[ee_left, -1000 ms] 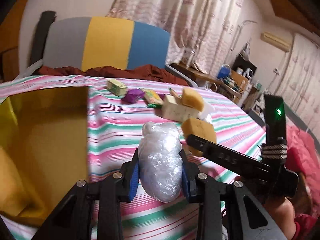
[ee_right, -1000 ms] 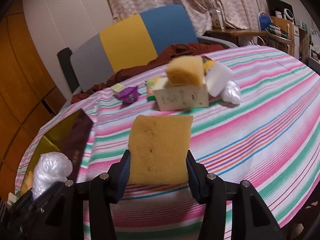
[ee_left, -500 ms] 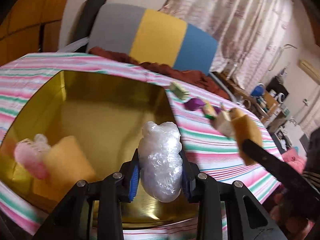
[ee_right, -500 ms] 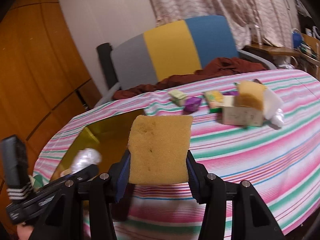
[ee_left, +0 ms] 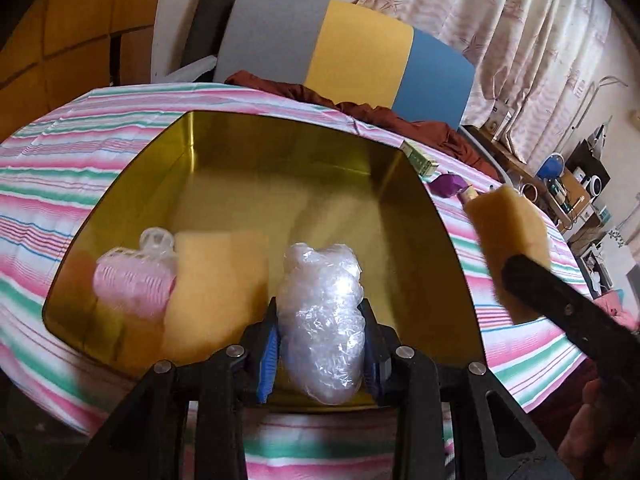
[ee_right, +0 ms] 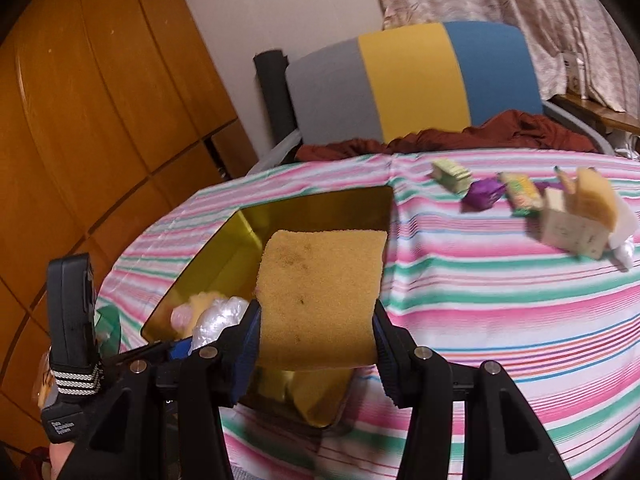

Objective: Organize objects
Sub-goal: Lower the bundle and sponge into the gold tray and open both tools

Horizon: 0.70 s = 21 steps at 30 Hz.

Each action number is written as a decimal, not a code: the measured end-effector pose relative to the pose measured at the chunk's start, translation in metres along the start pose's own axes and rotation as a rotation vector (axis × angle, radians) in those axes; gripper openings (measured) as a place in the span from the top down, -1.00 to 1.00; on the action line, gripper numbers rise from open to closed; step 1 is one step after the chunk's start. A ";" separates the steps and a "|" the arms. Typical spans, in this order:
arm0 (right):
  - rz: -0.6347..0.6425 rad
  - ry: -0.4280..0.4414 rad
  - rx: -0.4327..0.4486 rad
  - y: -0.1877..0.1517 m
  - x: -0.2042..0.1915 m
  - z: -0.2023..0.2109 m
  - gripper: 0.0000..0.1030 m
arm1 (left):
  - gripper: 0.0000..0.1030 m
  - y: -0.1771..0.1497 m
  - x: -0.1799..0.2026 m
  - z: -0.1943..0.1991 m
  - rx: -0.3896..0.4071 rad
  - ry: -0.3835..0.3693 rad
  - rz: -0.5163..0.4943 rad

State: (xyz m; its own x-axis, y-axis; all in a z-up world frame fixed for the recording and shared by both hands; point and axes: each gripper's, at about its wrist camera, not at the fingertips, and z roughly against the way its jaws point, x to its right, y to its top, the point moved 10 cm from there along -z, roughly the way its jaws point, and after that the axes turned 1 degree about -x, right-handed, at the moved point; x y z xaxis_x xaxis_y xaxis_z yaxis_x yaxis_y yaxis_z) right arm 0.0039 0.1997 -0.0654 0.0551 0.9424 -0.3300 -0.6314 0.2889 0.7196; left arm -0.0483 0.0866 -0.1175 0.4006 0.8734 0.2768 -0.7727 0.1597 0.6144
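Observation:
My left gripper (ee_left: 320, 344) is shut on a crumpled clear plastic bag (ee_left: 322, 320), held over the near part of a gold tin box (ee_left: 416, 200). Inside the box lie a pink hair roller (ee_left: 132, 280) and a yellow sponge (ee_left: 216, 276). My right gripper (ee_right: 316, 332) is shut on a second yellow sponge (ee_right: 320, 292), held above the box's (ee_right: 240, 236) right edge. This sponge also shows in the left wrist view (ee_left: 508, 248), to the right of the box. The left gripper and its bag (ee_right: 216, 320) show at lower left in the right wrist view.
On the striped tablecloth (ee_right: 500, 320) at the far right lie a small green box (ee_right: 450, 174), a purple wrapper (ee_right: 484, 194), a snack packet (ee_right: 522, 192) and a white carton (ee_right: 572, 232) with a sponge on it. A grey, yellow and blue chair (ee_right: 412, 80) stands behind the table.
Both grippers swung left from the loose items to the gold box. The bag now hangs over the box's inside and the held sponge is over its right edge.

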 end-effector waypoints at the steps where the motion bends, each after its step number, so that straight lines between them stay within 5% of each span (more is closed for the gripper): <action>1: 0.003 -0.001 -0.011 -0.003 -0.001 -0.003 -0.01 | 0.27 -0.001 0.001 0.003 0.002 -0.017 -0.005; 4: -0.003 -0.009 -0.057 -0.014 -0.001 -0.014 -0.03 | -0.28 0.000 0.001 0.011 0.032 -0.014 -0.007; 12: -0.051 0.017 -0.093 -0.022 0.005 -0.020 -0.10 | -0.49 0.009 -0.008 0.037 0.118 0.002 0.038; 17: -0.025 0.006 -0.114 -0.026 -0.001 -0.023 -0.29 | -0.91 0.029 -0.016 0.068 0.261 -0.036 0.132; 21: -0.004 0.020 -0.120 -0.028 -0.007 -0.023 -0.39 | -1.00 0.043 -0.029 0.090 0.350 0.015 0.173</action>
State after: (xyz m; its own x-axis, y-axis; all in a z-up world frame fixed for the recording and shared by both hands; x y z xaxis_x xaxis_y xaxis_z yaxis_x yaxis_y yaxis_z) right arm 0.0037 0.1812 -0.0970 0.0428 0.9375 -0.3454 -0.7196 0.2688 0.6402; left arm -0.0488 0.0263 -0.0330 0.2698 0.8807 0.3893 -0.6121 -0.1552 0.7754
